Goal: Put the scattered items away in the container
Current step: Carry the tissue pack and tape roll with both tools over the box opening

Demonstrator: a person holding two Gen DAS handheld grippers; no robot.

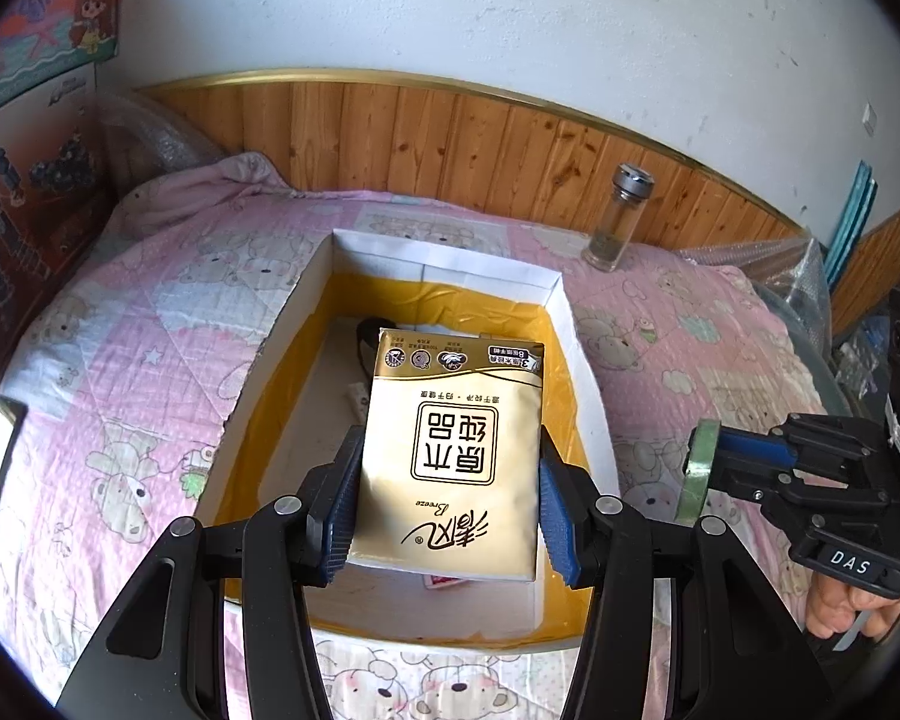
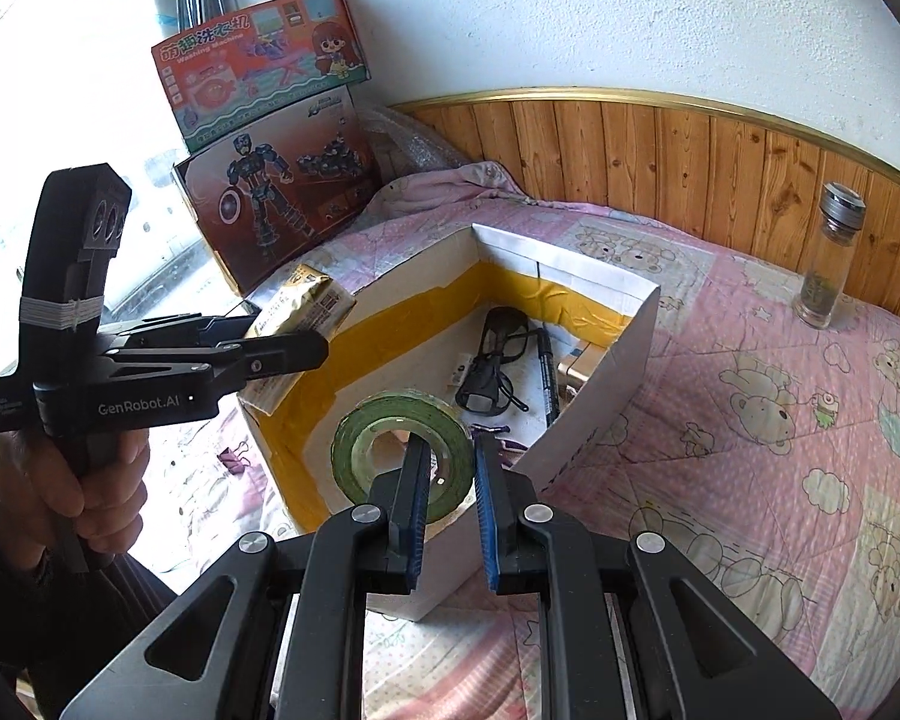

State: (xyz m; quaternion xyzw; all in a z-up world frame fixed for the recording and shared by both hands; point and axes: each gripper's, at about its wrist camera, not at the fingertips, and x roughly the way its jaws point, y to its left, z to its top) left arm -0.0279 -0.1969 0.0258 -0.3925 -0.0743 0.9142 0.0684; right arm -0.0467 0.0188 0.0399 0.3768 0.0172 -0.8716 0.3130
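Blue-padded fingers [image 1: 555,516] of the left gripper [image 1: 447,516] are clamping a gold tissue pack [image 1: 450,456] by its long sides, holding it above the open cardboard box [image 1: 282,324]; the right gripper [image 2: 450,480] is pinching a green tape roll [image 2: 360,426] through its ring wall, jaws drawn tight on it, hovering over the box's near corner; inside the box, sunglasses [image 2: 492,360], a black marker [image 2: 549,372] and a gold object are lying on the white floor; beyond, on the pink bear-print quilt [image 2: 750,408], a glass bottle [image 2: 828,258] is standing upright by the wood-panelled wall; two toy boxes [image 2: 270,138] are leaning at the far left.
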